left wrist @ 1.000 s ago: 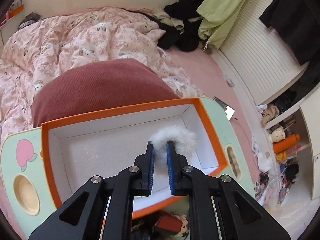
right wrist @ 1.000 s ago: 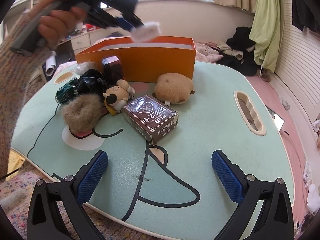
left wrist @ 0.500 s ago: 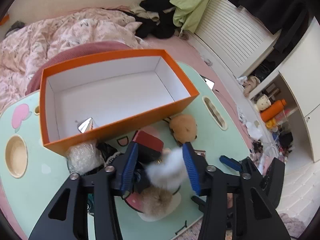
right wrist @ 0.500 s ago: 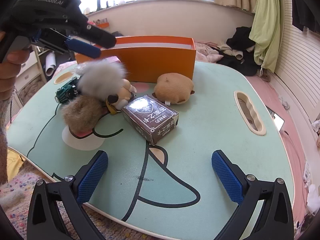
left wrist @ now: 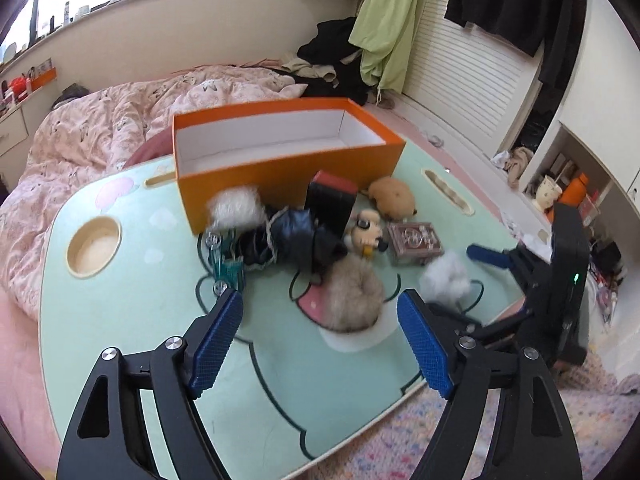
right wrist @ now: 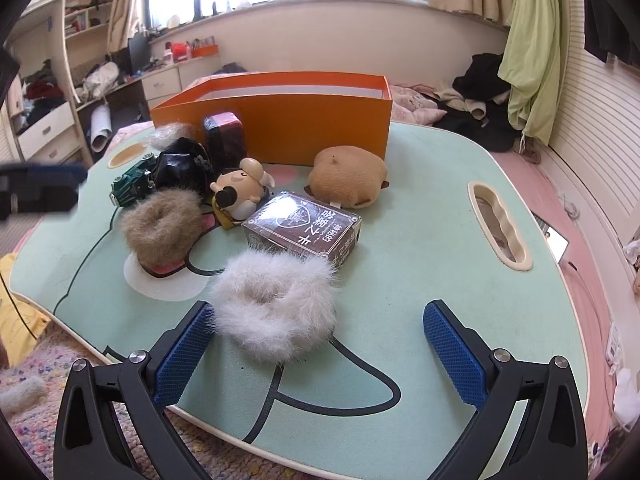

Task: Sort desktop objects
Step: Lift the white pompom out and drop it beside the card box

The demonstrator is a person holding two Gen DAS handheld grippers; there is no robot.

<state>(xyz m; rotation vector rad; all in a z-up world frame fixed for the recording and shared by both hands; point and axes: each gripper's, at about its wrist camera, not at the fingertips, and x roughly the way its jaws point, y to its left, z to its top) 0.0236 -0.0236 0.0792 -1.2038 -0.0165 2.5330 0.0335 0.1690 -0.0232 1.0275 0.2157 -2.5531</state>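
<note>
A white fluffy scrunchie (right wrist: 278, 304) lies on the mint table (right wrist: 420, 248), just ahead of my open right gripper (right wrist: 320, 344); it also shows in the left wrist view (left wrist: 446, 276). My left gripper (left wrist: 320, 336) is open and empty above the table's front. An empty orange box (left wrist: 280, 152) stands at the back. Before it lie a brown scrunchie (right wrist: 162, 226), a dark card box (right wrist: 302, 230), a tan plush (right wrist: 346, 182), a mouse figure (right wrist: 240, 190), a green toy car (right wrist: 132, 182), a black pouch (right wrist: 180, 166) and a dark red box (right wrist: 224, 138).
Another white fluffy piece (left wrist: 234, 210) sits against the box's left front corner. The table has a round cup recess (left wrist: 94, 246) and slot handles (right wrist: 498, 226). A bed with pink bedding (left wrist: 100, 120) lies behind; a rug (right wrist: 40, 420) is below the front edge.
The left gripper, shut on the white scrunchie over the box, pulled back and opened. The scrunchie dropped onto the table in front of the right gripper. The right gripper stayed still.
</note>
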